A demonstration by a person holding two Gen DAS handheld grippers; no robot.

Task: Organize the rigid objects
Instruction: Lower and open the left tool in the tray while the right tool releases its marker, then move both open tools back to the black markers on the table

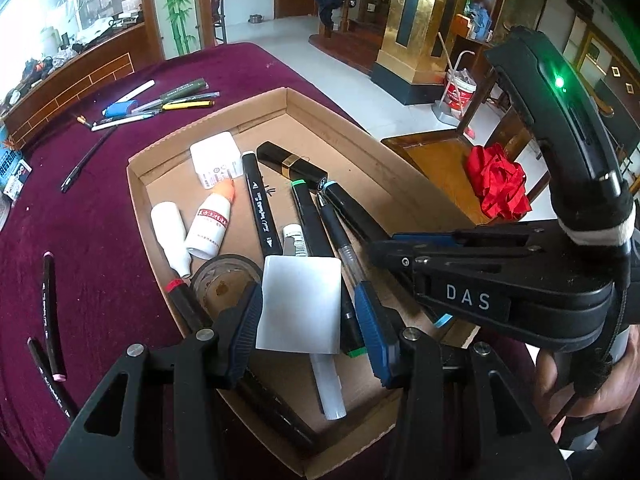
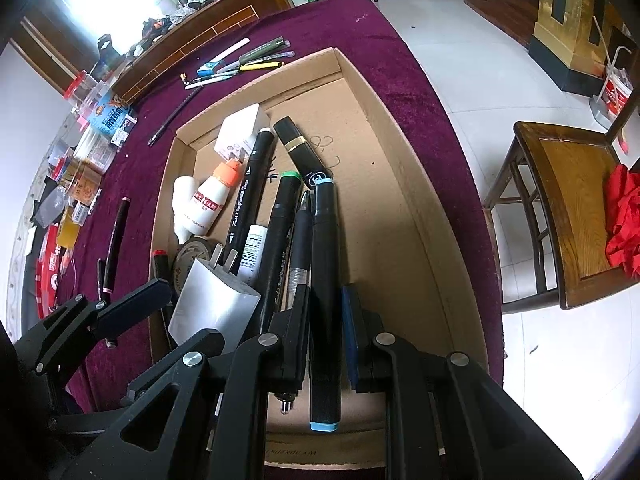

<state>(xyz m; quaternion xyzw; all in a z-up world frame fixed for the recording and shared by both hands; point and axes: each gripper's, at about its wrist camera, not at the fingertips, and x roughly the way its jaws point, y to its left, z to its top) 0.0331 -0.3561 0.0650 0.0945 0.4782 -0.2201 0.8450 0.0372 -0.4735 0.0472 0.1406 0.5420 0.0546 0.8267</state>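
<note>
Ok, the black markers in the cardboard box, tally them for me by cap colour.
White-capped marker: 1
Green-capped marker: 1
Blue-capped marker: 1
Red-capped marker: 1
Total: 4

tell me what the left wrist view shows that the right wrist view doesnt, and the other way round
Only the left wrist view shows the person's hand and the right gripper's body from outside. Only the right wrist view shows the blue-capped marker pinched between that gripper's fingers, and the packets at the table's left edge. Both show the cardboard tray, the white charger in the left gripper, and the loose pens beyond.
</note>
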